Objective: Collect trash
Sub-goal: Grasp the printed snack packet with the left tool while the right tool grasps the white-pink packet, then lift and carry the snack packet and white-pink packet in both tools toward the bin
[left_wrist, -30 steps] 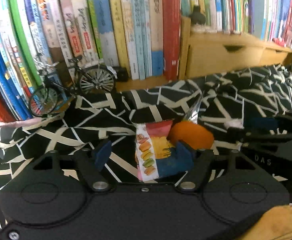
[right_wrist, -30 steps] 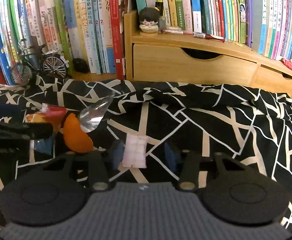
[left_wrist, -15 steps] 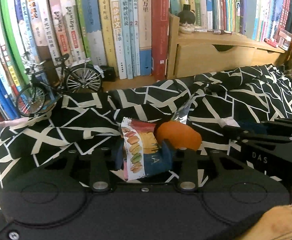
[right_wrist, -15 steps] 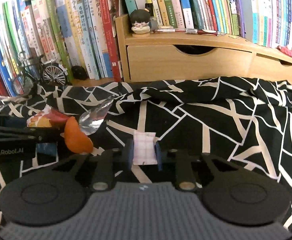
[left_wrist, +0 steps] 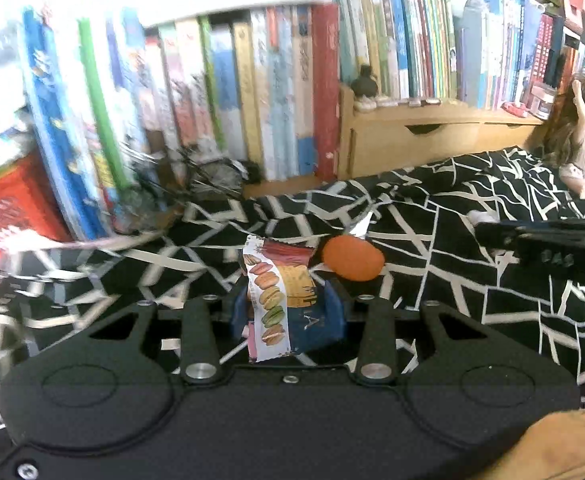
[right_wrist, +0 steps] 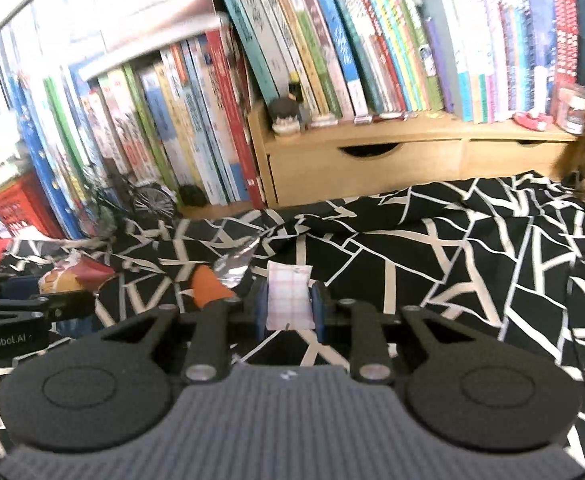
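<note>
Macaron wrapper (left_wrist: 280,300) pinched in left gripper (left_wrist: 288,312), white packet (right_wrist: 290,294) clamped in right gripper (right_wrist: 290,310)

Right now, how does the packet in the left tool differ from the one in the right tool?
The macaron wrapper is colourful and printed; the pink checked packet is pale and plain. The macaron wrapper looks larger and crumpled, the pink checked packet smaller and flatter. Both stand clamped upright between blue pads.
</note>
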